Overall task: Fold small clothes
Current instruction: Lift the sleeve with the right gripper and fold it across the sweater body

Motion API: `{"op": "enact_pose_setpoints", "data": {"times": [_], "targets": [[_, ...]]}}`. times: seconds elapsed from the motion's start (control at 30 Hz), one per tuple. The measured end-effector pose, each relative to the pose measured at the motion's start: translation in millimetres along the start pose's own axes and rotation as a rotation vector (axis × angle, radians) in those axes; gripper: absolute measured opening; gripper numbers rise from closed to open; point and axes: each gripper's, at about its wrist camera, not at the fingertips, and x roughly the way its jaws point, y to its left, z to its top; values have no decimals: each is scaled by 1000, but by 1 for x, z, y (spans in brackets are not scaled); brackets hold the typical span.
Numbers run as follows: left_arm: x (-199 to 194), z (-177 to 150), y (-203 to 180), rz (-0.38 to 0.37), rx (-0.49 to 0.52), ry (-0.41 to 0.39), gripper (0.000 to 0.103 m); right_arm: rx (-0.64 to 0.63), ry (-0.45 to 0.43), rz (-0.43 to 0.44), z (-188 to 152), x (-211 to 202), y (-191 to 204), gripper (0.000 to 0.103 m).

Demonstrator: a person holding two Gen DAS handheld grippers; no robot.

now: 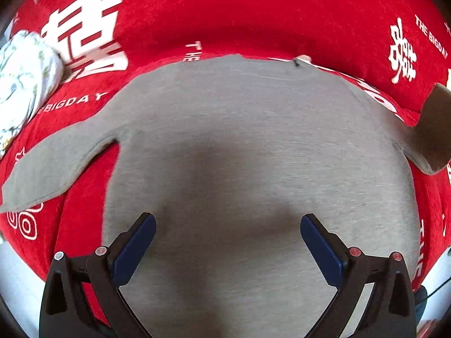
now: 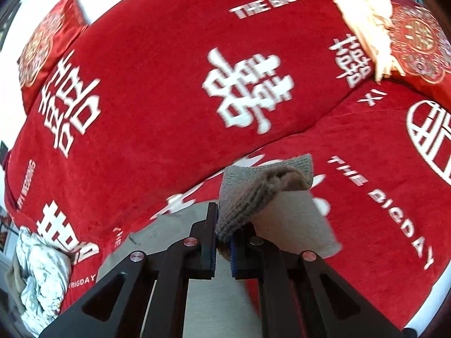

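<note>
We see the small grey knit long-sleeved top [image 1: 253,146] spread flat on the red plush cover w/ white printed characters [image 1: 253,14], one sleeve out to the left. Our left gripper [image 1: 228,242] hangs over the near body, jaws wide apart, nothing in them. Our right gripper [image 2: 222,242] is clamped tight on the ribbed cuff [image 2: 253,194] of the other sleeve, lifted off the cover. Far left: crumpled white floral cloth [image 1: 25,67]. Far right: red embroidered cushion [image 2: 420,45] & a cream cloth [image 2: 366,25] beside it.
</note>
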Motion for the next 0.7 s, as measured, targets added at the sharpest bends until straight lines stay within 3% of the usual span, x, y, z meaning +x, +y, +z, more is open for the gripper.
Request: {"op": "enact_pose_setpoints", "data": {"times": [0.37,0.7], "targets": [[-6,-8,58,-10,-78,-8,103,-132,71,41,-51,45,120,8],[-9,-14,101,-4,-145,-17,103,-326,208,85,-139,99,220,8]]}}
